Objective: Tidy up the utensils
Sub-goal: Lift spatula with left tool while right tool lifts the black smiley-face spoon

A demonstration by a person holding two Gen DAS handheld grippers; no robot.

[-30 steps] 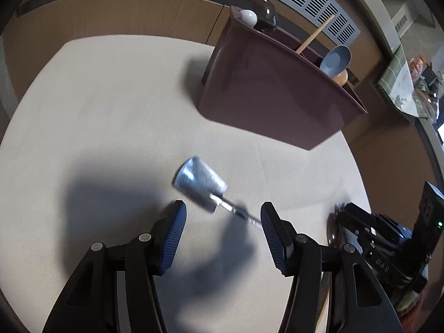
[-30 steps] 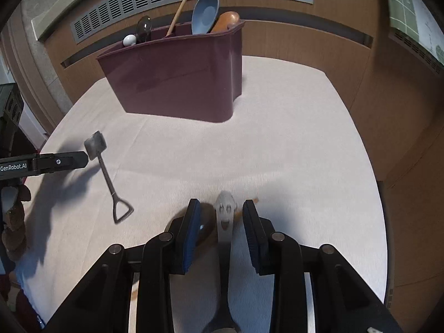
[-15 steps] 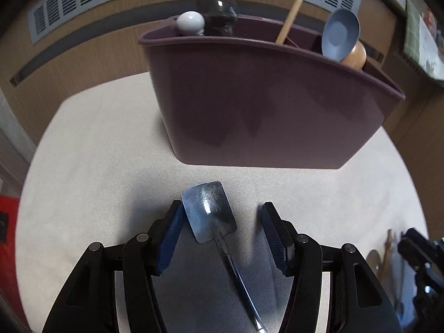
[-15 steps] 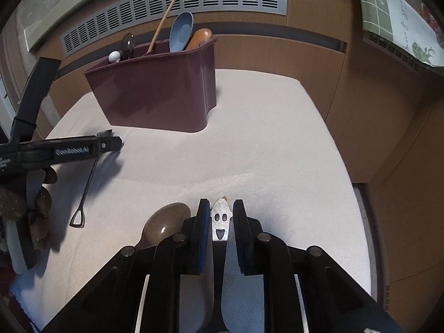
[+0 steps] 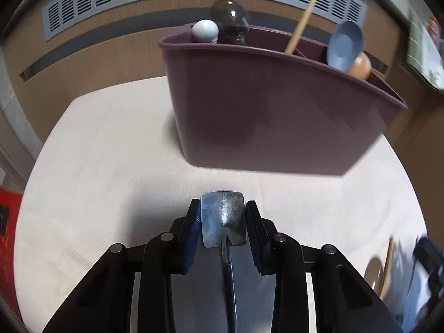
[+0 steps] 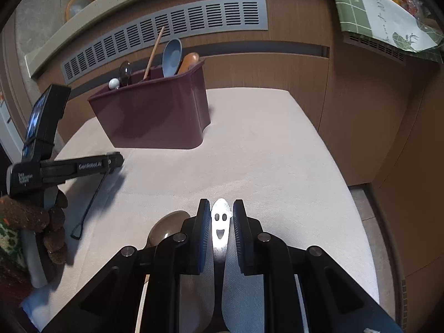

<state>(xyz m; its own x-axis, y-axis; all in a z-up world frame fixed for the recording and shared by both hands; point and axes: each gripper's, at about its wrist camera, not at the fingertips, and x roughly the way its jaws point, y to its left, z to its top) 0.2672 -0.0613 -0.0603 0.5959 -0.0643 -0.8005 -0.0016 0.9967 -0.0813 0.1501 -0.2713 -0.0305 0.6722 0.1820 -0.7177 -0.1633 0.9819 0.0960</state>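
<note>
Left gripper (image 5: 222,222), jaws closing on the shovel-shaped spoon (image 5: 223,219) before the purple caddy (image 5: 277,111), may lose it; right gripper (image 6: 220,222) pinches the smiley-faced utensil (image 6: 220,227).

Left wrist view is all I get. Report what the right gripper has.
Observer: The right gripper is clamped on a flat metal handle with a smiley face cut into it.
Operator: The left gripper is closing here, with the shovel spoon between its jaws. Describe the end of it that I can't see.
Observer: Its thin shaft slants down from the gripper toward the white cloth and ends in a loop.
Operator: List what lies beside the right gripper.
Observer: A brownish spoon lies on the cloth, just left of its fingers.
</note>
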